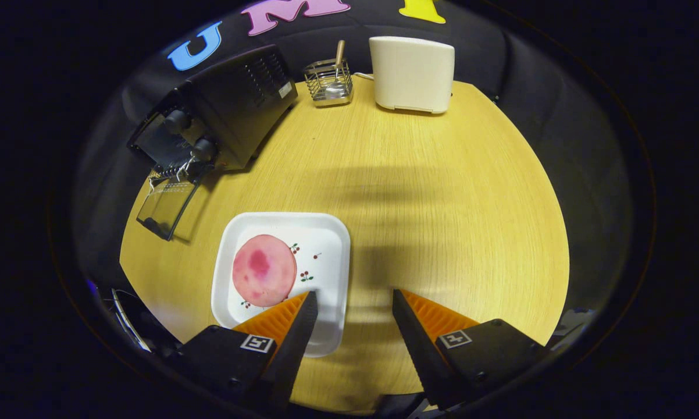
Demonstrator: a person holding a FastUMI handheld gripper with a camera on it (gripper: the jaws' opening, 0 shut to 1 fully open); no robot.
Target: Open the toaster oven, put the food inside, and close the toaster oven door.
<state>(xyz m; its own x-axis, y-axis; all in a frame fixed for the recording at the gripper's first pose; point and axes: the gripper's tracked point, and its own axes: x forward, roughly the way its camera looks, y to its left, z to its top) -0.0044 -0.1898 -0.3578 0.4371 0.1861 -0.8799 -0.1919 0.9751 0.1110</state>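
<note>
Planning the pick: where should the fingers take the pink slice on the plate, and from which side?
Probably its near edge, coming low from the gripper side. The pink slice lies flat on the white plate, so only a thin edge offers purchase; the plate's raised rim may hinder a flatter approach. The fingers are open, one already above the plate's near corner. The toaster oven door is down.

Near corner of plate (326,244) and edge of meat slice (264,270) hidden behind left finger (285,317) of gripper (354,305). Toaster oven (233,110) interior too dark to make out. Contents of wire basket (328,84) unclear.
</note>
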